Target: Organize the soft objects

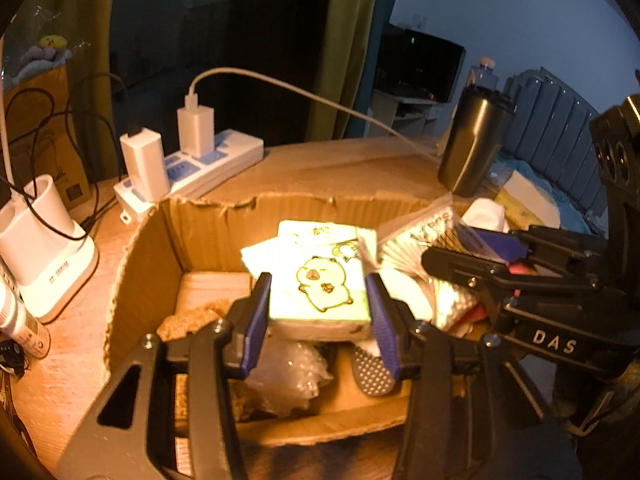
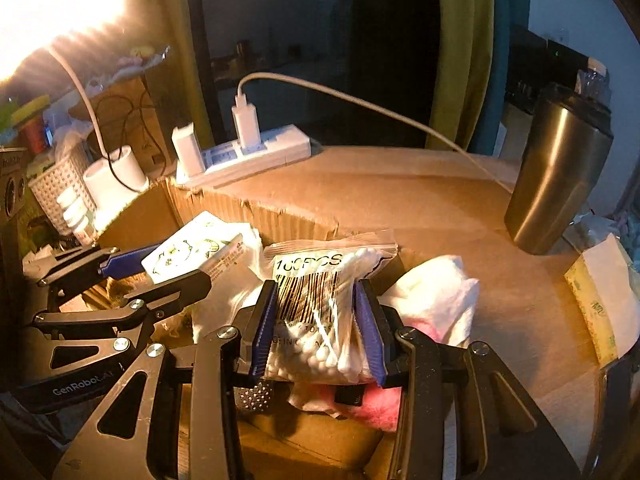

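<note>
Left claw (image 1: 318, 316) clamps the tissue pack (image 1: 316, 284) between its pads; right claw (image 2: 318, 328) clamps the cotton-swab bag (image 2: 320, 304).

Glossy plastic cotton-swab bag (image 2: 320, 308), rough torn cardboard box (image 1: 208, 216) (corrugated), brushed-metal tumbler (image 2: 556, 172).

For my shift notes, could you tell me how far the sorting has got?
Done: bubble wrap already lies in the cardboard box. In hand: left gripper holds a tissue pack, right gripper a cotton-swab bag. Left: white cloth beside the box.
</note>
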Action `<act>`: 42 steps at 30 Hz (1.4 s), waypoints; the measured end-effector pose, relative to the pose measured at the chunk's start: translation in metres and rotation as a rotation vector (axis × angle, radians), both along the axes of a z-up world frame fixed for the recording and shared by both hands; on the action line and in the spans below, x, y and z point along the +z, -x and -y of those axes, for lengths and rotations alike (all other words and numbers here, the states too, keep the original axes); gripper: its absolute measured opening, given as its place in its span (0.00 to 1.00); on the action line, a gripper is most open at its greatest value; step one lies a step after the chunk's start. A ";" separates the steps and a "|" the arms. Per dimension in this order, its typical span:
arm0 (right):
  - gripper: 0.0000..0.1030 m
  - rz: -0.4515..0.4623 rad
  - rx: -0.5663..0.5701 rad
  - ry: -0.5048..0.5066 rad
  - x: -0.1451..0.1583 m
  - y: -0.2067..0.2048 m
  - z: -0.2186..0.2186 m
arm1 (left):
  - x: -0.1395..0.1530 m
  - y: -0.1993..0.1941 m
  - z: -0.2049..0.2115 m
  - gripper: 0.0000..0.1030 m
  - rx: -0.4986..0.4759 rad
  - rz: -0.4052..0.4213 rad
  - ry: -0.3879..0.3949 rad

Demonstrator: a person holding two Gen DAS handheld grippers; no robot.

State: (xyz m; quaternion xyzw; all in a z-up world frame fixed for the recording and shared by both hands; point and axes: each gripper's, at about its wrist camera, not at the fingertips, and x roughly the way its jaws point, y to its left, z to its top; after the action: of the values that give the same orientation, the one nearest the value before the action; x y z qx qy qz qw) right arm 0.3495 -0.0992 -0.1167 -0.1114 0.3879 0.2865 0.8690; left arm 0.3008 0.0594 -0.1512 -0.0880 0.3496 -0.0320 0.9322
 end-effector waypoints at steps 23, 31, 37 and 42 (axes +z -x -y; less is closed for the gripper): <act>0.53 -0.004 -0.046 -0.015 0.009 0.006 0.008 | 0.015 0.007 0.007 0.49 0.005 -0.001 -0.042; 0.56 0.032 -0.063 -0.028 0.026 0.020 0.018 | 0.036 0.026 0.006 0.50 0.015 0.056 -0.054; 0.56 0.060 -0.072 -0.037 0.039 0.035 0.026 | 0.049 0.040 0.011 0.50 0.008 0.086 -0.060; 0.57 0.086 -0.080 -0.043 0.050 0.048 0.033 | 0.061 0.055 0.014 0.51 0.008 0.118 -0.063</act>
State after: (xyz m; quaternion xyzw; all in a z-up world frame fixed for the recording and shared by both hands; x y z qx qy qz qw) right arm 0.3017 -0.1322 -0.0667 -0.0890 0.3481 0.2546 0.8978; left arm 0.2458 0.0450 -0.0905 -0.0580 0.2944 -0.0225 0.9537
